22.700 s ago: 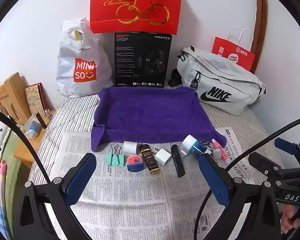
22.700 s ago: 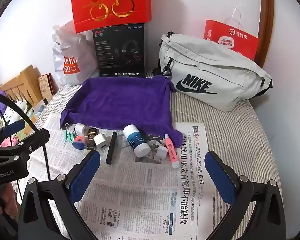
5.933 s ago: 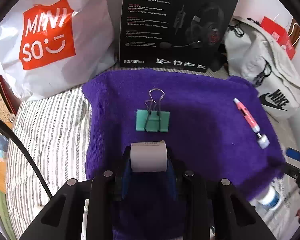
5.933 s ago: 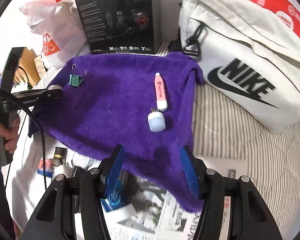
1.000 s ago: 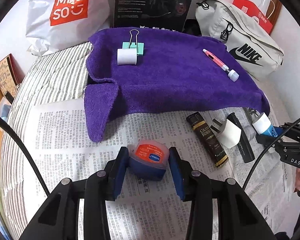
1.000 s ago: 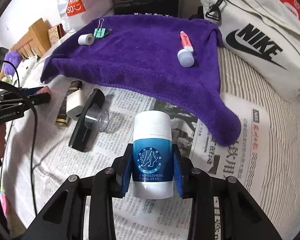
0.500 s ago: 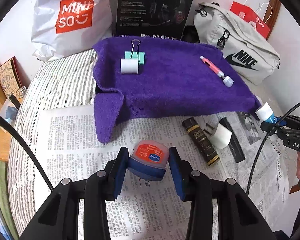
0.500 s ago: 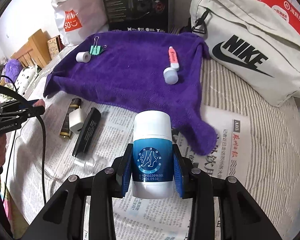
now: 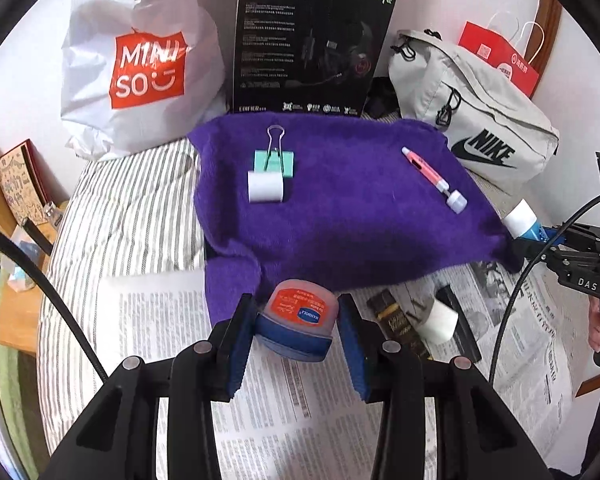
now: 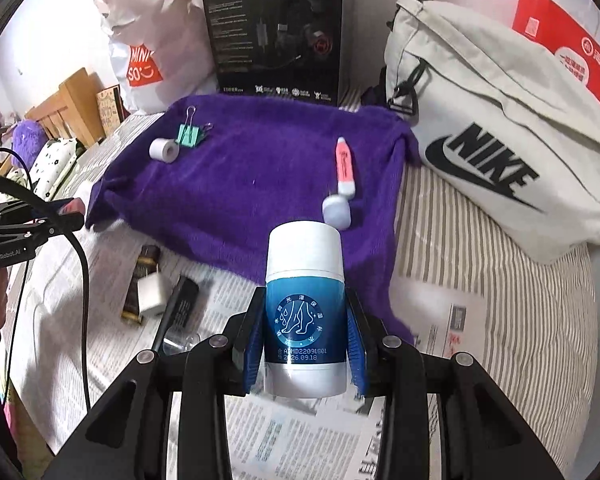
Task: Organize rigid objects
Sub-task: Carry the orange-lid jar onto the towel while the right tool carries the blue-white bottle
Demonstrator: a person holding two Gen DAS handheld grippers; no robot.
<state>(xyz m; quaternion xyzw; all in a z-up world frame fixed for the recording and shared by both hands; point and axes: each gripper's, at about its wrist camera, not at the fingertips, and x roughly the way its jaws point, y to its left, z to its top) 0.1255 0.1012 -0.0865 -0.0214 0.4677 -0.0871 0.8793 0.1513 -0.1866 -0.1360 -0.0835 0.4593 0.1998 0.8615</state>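
**Blue pads lift a jar and a bottle toward the purple towel**

Blue pads of the left hand-held gripper (image 9: 296, 334) pinch a small jar (image 9: 298, 322) with an orange lid, and the right hand-held gripper (image 10: 305, 346) clamps an upright blue-and-white bottle (image 10: 305, 312) in the same way. A second ago both sat low over the newspaper (image 9: 160, 328); now both have risen, and the jar hangs at the near edge of the purple towel (image 9: 340, 216) instead of well short of it. That suggests both pickups are done and the carry to the towel has begun, with two more pieces about to join those already sorted.

On the towel lie a green binder clip (image 9: 274, 162) with a white roll (image 9: 265, 188) touching it near the far left corner, and a pink pen (image 9: 424, 168) with a small white cap (image 9: 457, 201) at its tip toward the right edge. Still on the newspaper are a dark gold-lettered tube (image 9: 396, 320), a white charger plug (image 9: 440, 322) and a black bar (image 9: 458, 322).

Only the right wrist view shows a clear plastic cap (image 10: 180, 342) beside the black bar, and how those leftovers lie in a row. Only the left wrist view shows the towel's folded near left corner and the bottle seen from the side, just off the towel's right corner.
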